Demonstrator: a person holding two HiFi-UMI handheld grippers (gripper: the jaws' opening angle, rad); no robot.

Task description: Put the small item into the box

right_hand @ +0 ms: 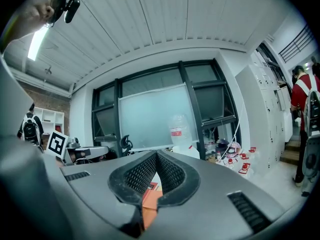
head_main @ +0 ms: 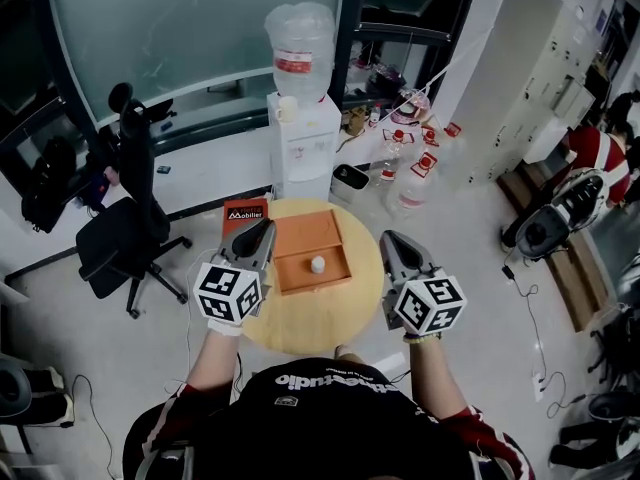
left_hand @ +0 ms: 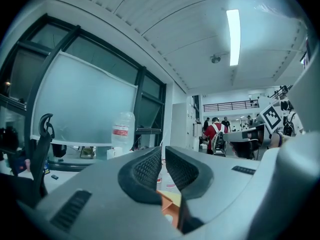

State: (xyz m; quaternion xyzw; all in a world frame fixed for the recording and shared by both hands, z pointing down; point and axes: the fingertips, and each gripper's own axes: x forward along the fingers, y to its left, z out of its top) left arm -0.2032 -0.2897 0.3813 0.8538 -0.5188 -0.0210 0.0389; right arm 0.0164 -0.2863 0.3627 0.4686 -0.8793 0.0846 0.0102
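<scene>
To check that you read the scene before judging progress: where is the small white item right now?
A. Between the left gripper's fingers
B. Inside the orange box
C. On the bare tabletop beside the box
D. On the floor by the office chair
B: in the head view the small white item lies inside the open orange box, which stands on the round table.

Orange box (head_main: 300,236), white small item (head_main: 318,264) — pale tan table (head_main: 300,326) (marker cubes (head_main: 228,293) black-and-white squares).
</scene>
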